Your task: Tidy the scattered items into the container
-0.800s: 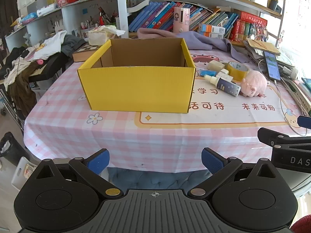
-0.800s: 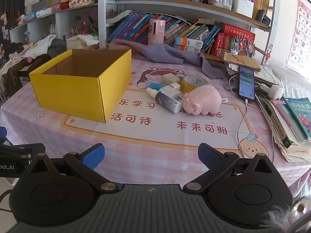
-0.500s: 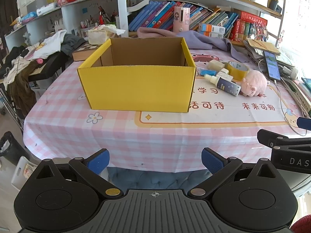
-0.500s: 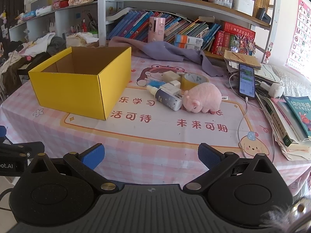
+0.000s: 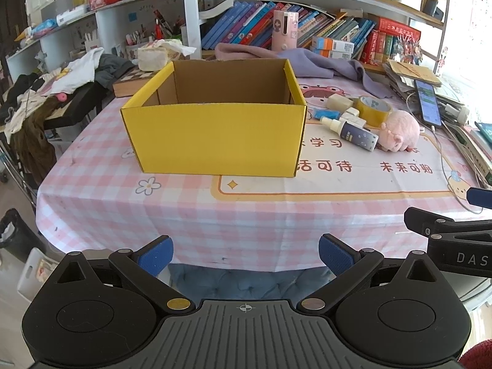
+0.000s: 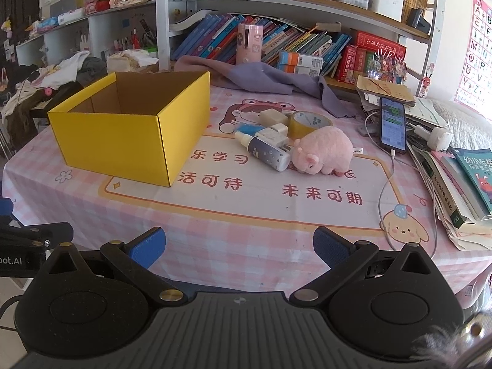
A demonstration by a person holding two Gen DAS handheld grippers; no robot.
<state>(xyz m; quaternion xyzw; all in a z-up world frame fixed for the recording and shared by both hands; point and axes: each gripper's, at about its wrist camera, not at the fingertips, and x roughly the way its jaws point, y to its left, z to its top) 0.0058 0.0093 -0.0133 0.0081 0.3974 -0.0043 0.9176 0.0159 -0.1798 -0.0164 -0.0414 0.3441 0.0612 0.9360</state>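
Note:
An open yellow cardboard box stands on the pink checked tablecloth; its visible inside looks empty. Right of it lies a cluster: a pink plush pig, a dark spray bottle, a roll of yellow tape, a white plug adapter, a cream block and a blue item. My left gripper is open and empty, off the table's near edge facing the box. My right gripper is open and empty over the near edge, well short of the cluster.
A phone on a charging cable, stacked papers and books line the table's right side. A purple cloth and bookshelves are behind. A chair piled with clothes stands to the left. The other gripper's fingers show at the right edge.
Both grippers have drifted slightly forward toward the table; the right view has come a little closer to the item cluster. Nothing on the table has moved.

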